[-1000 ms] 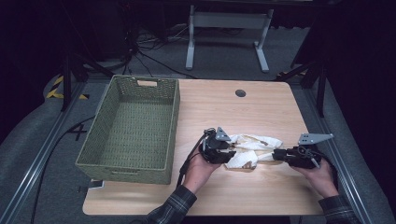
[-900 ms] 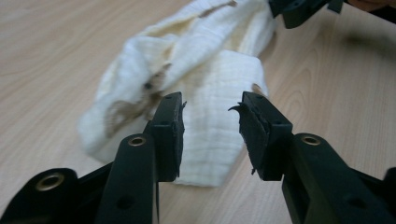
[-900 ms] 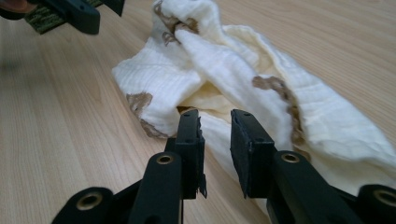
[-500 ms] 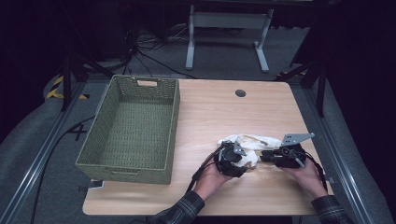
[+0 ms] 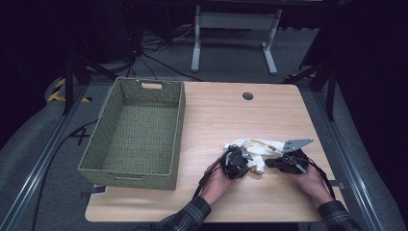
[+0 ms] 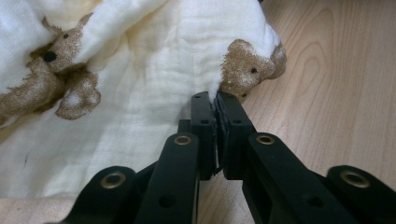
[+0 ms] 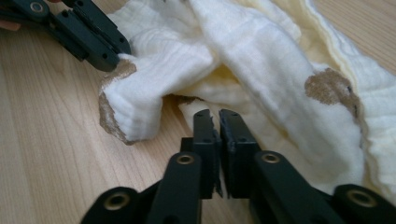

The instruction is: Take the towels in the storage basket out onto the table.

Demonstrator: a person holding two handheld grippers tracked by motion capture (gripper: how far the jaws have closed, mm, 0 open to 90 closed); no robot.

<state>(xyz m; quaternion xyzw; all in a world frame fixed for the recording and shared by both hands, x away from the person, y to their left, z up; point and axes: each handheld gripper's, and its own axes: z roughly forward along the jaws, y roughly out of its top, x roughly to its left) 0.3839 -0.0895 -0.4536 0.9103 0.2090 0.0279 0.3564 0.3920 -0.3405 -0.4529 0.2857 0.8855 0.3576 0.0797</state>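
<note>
A cream cloth (image 5: pixel 262 147) printed with brown bears lies bunched on the wooden table (image 5: pixel 226 115), right of centre. My left gripper (image 5: pixel 249 164) is at the cloth's left end. In the left gripper view its jaws are shut on an edge of the cloth (image 6: pixel 140 70) beside a bear print, tips at the left gripper (image 6: pixel 215 100). My right gripper (image 5: pixel 269 162) is at the cloth's right end, tips pointing left. In the right gripper view my right gripper (image 7: pixel 215 116) is shut at the cloth's (image 7: pixel 261 60) near edge. The left gripper (image 7: pixel 119 53) there pinches a folded corner.
A green woven basket (image 5: pixel 179 120) stands on the table's left half with nothing in it. A round cable hole (image 5: pixel 248 96) sits near the far edge. Beyond the table a white metal stand (image 5: pixel 231 21) and cables lie on the dark floor.
Both hands have come toward each other: the left gripper moved right and the right gripper moved left. The cloth between them is more bunched.
</note>
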